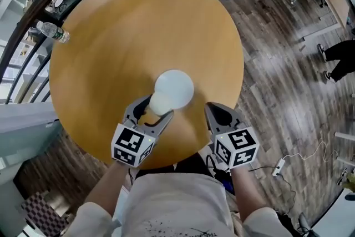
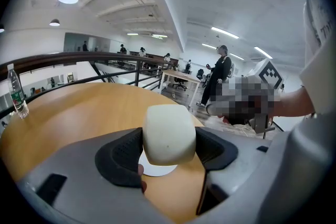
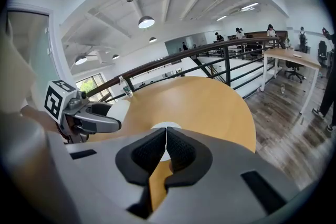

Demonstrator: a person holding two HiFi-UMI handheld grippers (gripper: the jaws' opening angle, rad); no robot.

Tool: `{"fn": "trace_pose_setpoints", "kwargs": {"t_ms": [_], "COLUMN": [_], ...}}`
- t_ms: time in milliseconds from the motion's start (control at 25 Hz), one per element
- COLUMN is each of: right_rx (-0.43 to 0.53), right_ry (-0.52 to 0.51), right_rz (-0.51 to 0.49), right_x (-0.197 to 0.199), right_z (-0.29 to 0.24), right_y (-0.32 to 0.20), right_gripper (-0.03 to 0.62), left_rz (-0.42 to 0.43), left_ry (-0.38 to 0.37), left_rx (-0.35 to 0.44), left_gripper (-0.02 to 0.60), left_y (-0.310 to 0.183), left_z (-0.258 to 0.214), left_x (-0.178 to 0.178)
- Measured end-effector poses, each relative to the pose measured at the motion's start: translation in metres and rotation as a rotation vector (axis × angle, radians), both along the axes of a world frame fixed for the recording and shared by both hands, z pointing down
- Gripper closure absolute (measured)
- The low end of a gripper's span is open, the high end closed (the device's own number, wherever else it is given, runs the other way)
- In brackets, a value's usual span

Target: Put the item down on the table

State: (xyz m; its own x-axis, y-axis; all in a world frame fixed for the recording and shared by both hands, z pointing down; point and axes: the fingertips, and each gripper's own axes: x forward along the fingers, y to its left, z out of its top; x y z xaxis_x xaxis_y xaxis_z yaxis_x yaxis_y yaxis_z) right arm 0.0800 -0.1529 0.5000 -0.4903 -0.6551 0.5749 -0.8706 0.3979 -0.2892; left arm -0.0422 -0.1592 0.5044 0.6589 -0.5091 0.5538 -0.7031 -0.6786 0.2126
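Cream block (image 2: 169,134) sat pinched in the left gripper (image 1: 157,109), just above the wooden table (image 1: 111,36) at its near edge — seemingly poised for lowering. On the right, the idle right gripper (image 3: 166,144) was closed on nothing. Just beyond lay a white disc (image 1: 180,83); a bottle (image 1: 52,32) stood far left.

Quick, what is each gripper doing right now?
The left gripper is closed on the white bulb-shaped item.
The right gripper is closed, with nothing between its jaws.
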Motion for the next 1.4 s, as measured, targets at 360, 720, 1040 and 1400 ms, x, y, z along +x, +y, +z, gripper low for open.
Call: {"fn": "trace_pose_setpoints", "kwargs": {"t_ms": [360,720,1040,1400], "right_rx": [-0.011,-0.026,-0.038,-0.059], "right_ry": [-0.001,-0.004,-0.009,-0.015], "right_rz": [0.008,0.015,0.016,0.017], "right_x": [-0.002,-0.001,0.001,0.005], "right_z": [0.011,0.027,0.034,0.046], "right_y": [-0.002,0.001,0.002,0.002], "right_gripper": [0.569,0.569,0.569,0.569], "left_rz": [0.084,0.187,0.271,0.312], "left_ry": [-0.088,-0.146,-0.210,-0.271], "left_rx": [-0.005,-0.040,-0.072,-0.110], "left_gripper": [0.268,0.268,0.270,0.268], "left_y": [-0.010,-0.019,-0.025,-0.028], "left_z": [0.026,0.061,0.086,0.113], "left_x": [0.001,0.012,0.017,0.021]}}
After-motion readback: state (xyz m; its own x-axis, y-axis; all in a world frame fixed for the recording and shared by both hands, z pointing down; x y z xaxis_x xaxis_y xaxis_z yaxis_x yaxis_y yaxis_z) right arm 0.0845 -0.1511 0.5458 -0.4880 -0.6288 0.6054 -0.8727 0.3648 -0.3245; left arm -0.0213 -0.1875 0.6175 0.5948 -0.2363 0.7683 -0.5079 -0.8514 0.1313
